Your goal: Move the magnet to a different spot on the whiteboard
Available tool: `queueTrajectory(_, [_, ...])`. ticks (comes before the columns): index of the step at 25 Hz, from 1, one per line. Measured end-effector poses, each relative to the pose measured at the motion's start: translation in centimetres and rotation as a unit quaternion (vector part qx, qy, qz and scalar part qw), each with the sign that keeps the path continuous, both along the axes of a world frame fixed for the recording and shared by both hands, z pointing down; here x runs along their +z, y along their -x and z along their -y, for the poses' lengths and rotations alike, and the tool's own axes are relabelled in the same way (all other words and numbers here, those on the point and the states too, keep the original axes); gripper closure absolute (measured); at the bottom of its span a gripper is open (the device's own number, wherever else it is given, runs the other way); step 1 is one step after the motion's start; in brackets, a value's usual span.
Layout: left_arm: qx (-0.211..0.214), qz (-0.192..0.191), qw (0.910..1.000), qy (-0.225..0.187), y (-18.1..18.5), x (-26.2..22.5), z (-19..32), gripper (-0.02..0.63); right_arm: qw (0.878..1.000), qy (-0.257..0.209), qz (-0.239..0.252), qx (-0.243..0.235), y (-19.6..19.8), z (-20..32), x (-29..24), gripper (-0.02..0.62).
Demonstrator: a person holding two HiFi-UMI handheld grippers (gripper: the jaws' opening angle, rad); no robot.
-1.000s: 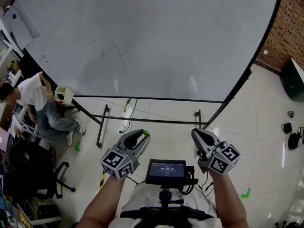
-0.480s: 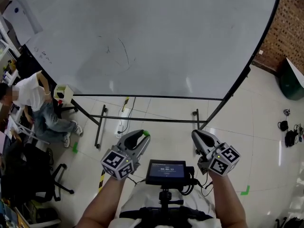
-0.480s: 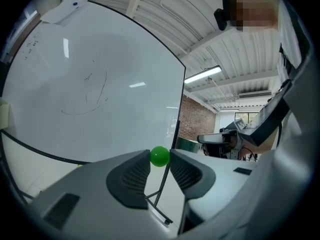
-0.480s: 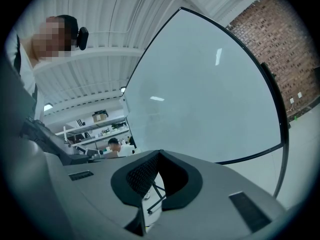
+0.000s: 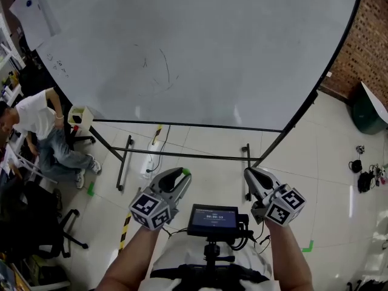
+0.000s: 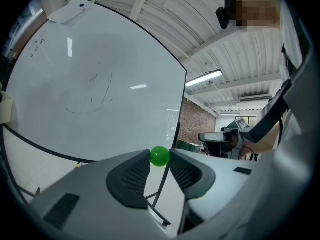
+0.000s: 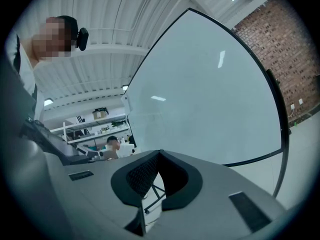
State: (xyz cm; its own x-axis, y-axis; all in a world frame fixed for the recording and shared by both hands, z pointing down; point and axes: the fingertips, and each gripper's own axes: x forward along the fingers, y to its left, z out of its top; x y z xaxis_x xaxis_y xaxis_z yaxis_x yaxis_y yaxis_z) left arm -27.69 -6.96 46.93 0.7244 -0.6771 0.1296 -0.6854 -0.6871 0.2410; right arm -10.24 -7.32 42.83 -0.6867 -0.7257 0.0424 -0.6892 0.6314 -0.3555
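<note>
Green magnet [image 6: 160,156] in our grip
Our left gripper [image 5: 179,173] clamps it at the jaw tips; our right gripper [image 5: 250,173] sits closed, empty.

Count, located relative to the whiteboard [image 5: 212,47]:

- Whiteboard: one.
- Grippers: two, below the whiteboard, the left gripper [image 5: 180,174] and the right gripper [image 5: 250,172].
- Green ball magnet [image 5: 185,171]: one, below the whiteboard.
- Paper sheet [image 5: 37,14]: one, at the whiteboard's upper left corner.
- Blue magnet [image 5: 29,3]: one, on that sheet.
- Seated person [image 5: 36,117]: one, left of the whiteboard's lower edge.
- Screen [image 5: 212,219]: one, below the whiteboard.
- Green floor marks: two, below the whiteboard.
</note>
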Motion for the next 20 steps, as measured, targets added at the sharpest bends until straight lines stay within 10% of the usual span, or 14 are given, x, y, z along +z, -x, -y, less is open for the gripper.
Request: queueTrajectory(20, [0.000,0.028,0.9996,-0.011,3.2,0.3,-0.1,0.457,1.000,0.015,-0.013,0.005,2.2,-0.5,0.8,0.580])
